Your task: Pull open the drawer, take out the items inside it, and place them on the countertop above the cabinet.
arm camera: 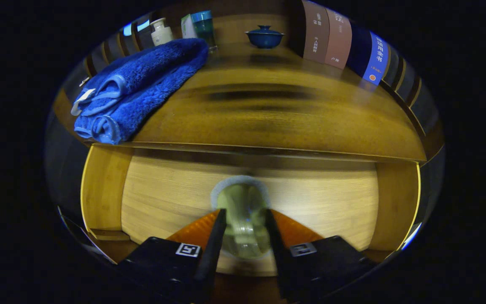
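The gripper point(245, 219) fingers squeeze a clear glass point(244, 211) low in the middle, over the open drawer point(163, 198). A blue towel point(141, 84) lies upper left on the countertop point(268, 118).

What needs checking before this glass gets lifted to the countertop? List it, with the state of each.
1. Drawer pulled open far enough: ok, its wooden floor shows below the countertop edge.
2. Glass cup sits between the fingers: ok.
3. Gripper shut on the cup: ok as far as it shows, both fingers lie against its sides.
4. Free landing spot on the countertop: ok, bare wood ahead, between the blue towel and the books.
5. Clearance under the countertop edge on the way up: cannot tell; the cup lies close below it.
6. Other items left in the drawer: cannot tell, the fingers hide the near part.
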`<state>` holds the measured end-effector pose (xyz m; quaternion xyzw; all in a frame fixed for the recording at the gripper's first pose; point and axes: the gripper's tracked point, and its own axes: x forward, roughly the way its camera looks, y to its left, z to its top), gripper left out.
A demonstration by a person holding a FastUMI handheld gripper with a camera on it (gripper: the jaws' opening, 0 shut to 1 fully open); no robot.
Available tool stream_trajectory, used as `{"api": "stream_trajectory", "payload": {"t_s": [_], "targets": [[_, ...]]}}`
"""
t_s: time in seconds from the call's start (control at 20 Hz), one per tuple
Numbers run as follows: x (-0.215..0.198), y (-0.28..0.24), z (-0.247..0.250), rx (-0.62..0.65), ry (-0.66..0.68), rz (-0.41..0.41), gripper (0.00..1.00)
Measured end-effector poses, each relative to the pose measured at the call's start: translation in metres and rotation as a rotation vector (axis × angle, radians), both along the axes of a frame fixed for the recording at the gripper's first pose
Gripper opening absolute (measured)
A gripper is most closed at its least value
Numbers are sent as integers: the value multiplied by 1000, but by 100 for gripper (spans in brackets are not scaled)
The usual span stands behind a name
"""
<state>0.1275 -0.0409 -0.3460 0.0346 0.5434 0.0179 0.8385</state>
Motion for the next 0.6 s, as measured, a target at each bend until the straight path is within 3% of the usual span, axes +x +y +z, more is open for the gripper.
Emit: {"api": "stream_trajectory", "payload": {"t_s": [0.05,0.2,0.25,0.6], "targets": [[0,-1,2,4,1,-2,51],[-1,4,5,14,-12,12,52],[3,-4,2,-15,-20,10,24],[-6,-1,13,8,-47,6,24]]}}
